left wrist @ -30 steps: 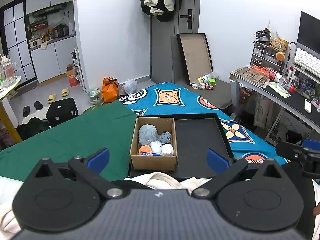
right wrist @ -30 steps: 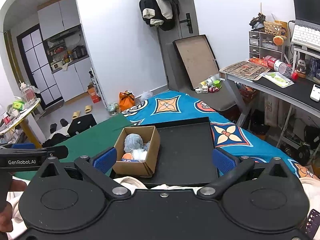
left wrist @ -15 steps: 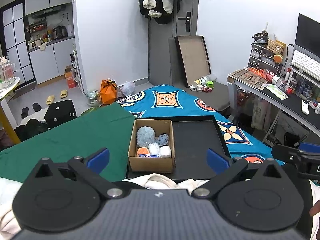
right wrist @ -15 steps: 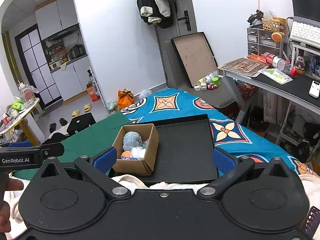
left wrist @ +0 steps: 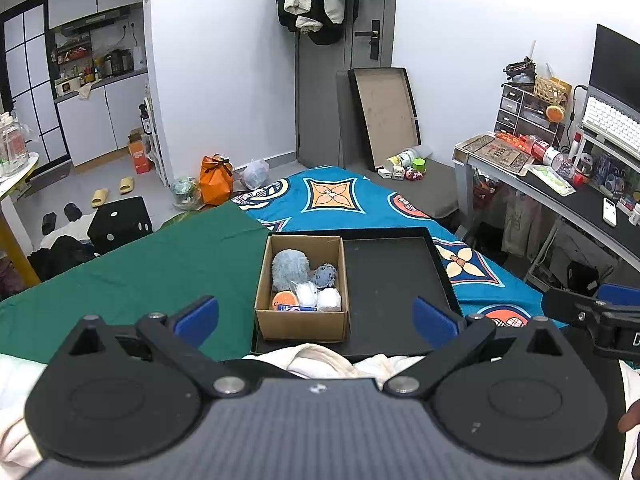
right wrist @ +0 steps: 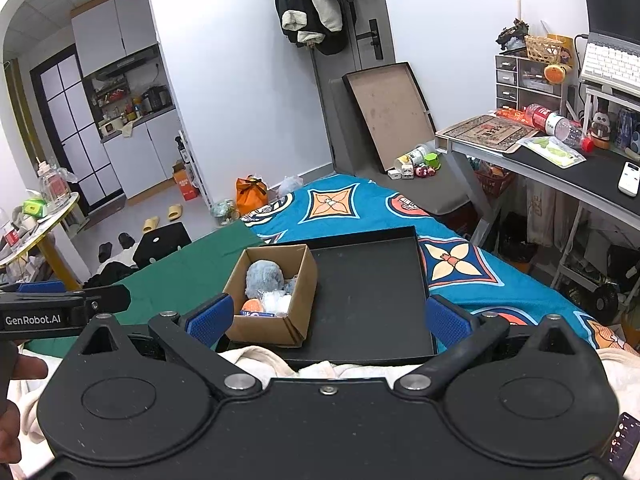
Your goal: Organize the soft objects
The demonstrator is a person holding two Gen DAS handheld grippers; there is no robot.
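Both grippers hang above the near end of the bed with nothing between their fingers. The left gripper [left wrist: 316,316] has its blue-padded jaws spread wide, and the right gripper [right wrist: 327,318] is spread just as wide (each shows at the other camera's edge, the left one marked GenRobot.AI).

A black tray [left wrist: 390,280] lies on the bed, straddling the seam where the green cloth [left wrist: 152,264] meets the blue patterned cover [left wrist: 344,200]. In the tray's left part stands an open cardboard box [left wrist: 301,322], its left wall along the tray's left rim and its near wall close to the tray's near edge. The rest of the tray floor to the right shows bare black.

Inside the box the soft objects sit packed together: a large grey-blue plush [left wrist: 291,269] at the far left, a smaller blue-grey fuzzy ball [left wrist: 325,276] just right of it, a white ball [left wrist: 329,300] at the near right corner, a clear-wrapped white piece [left wrist: 306,294] beside that, and an orange round item [left wrist: 283,301] at the near left

A cream cloth [left wrist: 316,356] bunches against the tray's near edge
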